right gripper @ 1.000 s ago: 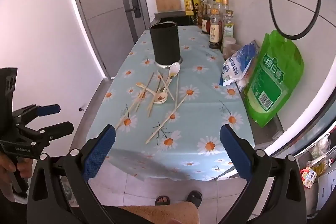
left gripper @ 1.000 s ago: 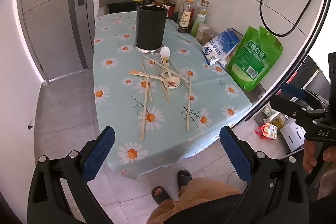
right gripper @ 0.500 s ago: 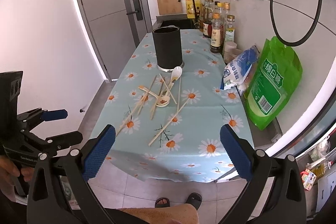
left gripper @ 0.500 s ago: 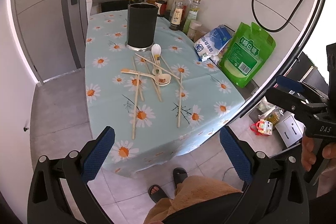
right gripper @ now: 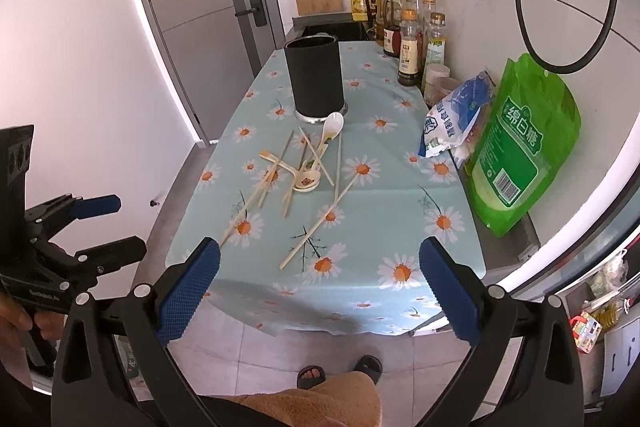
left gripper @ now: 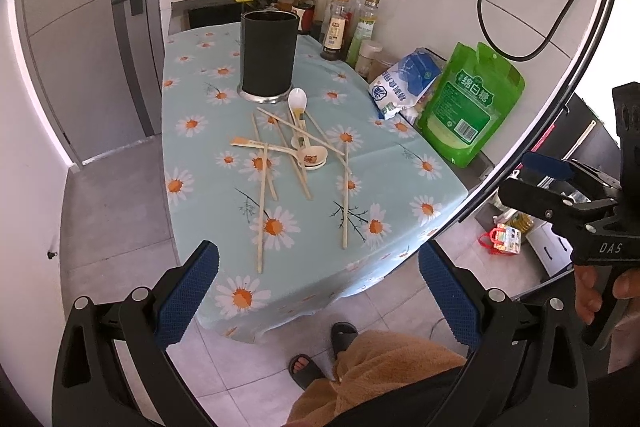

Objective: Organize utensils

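- Left tool [left gripper: 318, 291] hangs short of the counter [left gripper: 400, 183] edge, pads spread wide, nothing between them.
- Right tool [right gripper: 319, 289] likewise spread and empty, off the near edge.
- Chopsticks [left gripper: 262, 211] and spoons [left gripper: 310, 157] lie in a crossed heap mid-counter, just in front of the black holder [left gripper: 269, 57].
- Chopsticks: likely light, stiff, thin, flat on the cloth; prone to roll or slip. Best pinched mid-length, across the shaft.
- Outlying stick [right gripper: 310, 231] nearest the edge looks the easiest first pick.
- White spoon [right gripper: 333, 126] probably ceramic or hard plastic, slick; take by the handle, gently.
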{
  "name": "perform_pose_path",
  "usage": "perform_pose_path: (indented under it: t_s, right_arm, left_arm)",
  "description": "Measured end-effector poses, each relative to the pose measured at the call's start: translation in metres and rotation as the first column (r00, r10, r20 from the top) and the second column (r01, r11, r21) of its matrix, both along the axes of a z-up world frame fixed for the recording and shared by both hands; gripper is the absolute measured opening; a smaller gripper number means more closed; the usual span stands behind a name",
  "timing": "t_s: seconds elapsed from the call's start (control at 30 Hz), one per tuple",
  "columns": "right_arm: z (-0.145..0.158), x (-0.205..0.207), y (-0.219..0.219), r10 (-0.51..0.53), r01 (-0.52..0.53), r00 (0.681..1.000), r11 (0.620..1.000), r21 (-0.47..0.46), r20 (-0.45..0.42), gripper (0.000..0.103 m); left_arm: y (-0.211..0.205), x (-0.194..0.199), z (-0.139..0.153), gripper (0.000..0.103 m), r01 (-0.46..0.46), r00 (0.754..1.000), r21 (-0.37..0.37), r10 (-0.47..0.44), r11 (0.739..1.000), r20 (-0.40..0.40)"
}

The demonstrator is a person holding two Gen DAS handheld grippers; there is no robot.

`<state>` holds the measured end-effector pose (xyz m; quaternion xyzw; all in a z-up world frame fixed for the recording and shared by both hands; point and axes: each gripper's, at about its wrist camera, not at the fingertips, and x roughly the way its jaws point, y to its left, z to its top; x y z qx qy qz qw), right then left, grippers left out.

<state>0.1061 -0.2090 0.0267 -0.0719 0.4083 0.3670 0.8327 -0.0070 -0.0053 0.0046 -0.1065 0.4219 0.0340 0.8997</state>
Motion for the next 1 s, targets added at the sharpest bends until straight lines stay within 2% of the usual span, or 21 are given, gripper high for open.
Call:
perform_pose_path:
  t_s: [0.5, 0.7, 0.93, 1.0]
  right_arm:
    - [-0.006, 0.017, 0.000, 0.016, -0.016, 1.000, 1.000, -0.012, -0.020, 0.099]
    - [-0.009, 0.030, 0.009, 0.045, -0.045, 0.999, 0.999, -0.018, -0.026, 0.099]
    - [-0.012, 0.060, 0.015, 0.069, -0.069, 0.997, 0.998, 0.000, -0.036, 0.099]
    - [-0.013, 0.070, 0.016, 0.076, -0.076, 0.996, 0.997, 0.003, -0.037, 0.099]
  left_arm:
    - [0.003, 0.019, 0.001, 0.097, -0.008, 1.000, -0.010, 0.008, 1.000, -0.017]
    - [0.004, 0.031, -0.004, 0.097, -0.018, 0.999, 0.000, 0.018, 1.000, -0.045]
    - [0.002, 0.057, -0.011, 0.097, -0.021, 0.995, 0.050, 0.025, 0.999, -0.092]
    - [0.006, 0.065, -0.016, 0.097, -0.029, 0.993, 0.024, 0.031, 0.999, -0.112]
